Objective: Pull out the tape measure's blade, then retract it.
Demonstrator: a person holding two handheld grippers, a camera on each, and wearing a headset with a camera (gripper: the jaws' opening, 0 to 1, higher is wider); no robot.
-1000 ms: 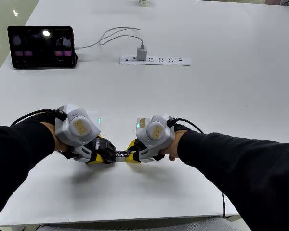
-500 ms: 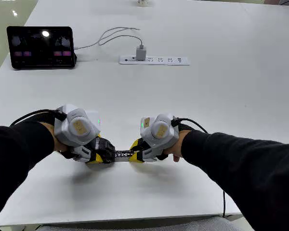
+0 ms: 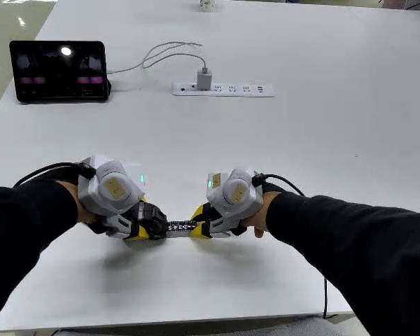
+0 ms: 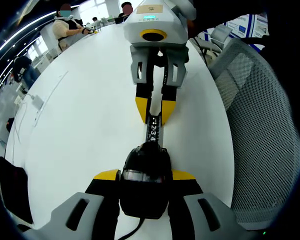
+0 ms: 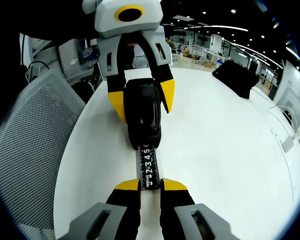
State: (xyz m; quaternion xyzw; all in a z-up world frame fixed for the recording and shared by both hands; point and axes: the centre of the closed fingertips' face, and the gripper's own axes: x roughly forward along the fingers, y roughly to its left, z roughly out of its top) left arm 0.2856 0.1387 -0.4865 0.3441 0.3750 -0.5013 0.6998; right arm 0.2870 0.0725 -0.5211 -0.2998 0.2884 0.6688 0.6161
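A black tape measure [image 4: 145,180] sits between the yellow-tipped jaws of my left gripper [image 4: 145,176], which is shut on its case [image 3: 151,221]. A short length of blade [image 5: 148,167] with printed numbers runs out of the case [image 5: 144,117]. My right gripper [image 5: 150,185] is shut on the blade's end. In the head view the two grippers face each other low over the white table near its front edge, left gripper [image 3: 141,225] on the left, right gripper [image 3: 198,227] on the right, with the blade [image 3: 178,226] stretched between them.
A white table [image 3: 322,140] spreads ahead. A dark tablet [image 3: 57,71] stands at the back left. A white power strip [image 3: 224,89] with a plugged charger and cable lies at the back centre. A grey mesh chair [image 4: 262,130] stands beside the table.
My right gripper has moved a little to the right, away from the left one, and more of the blade shows between them. The left gripper has stayed put.
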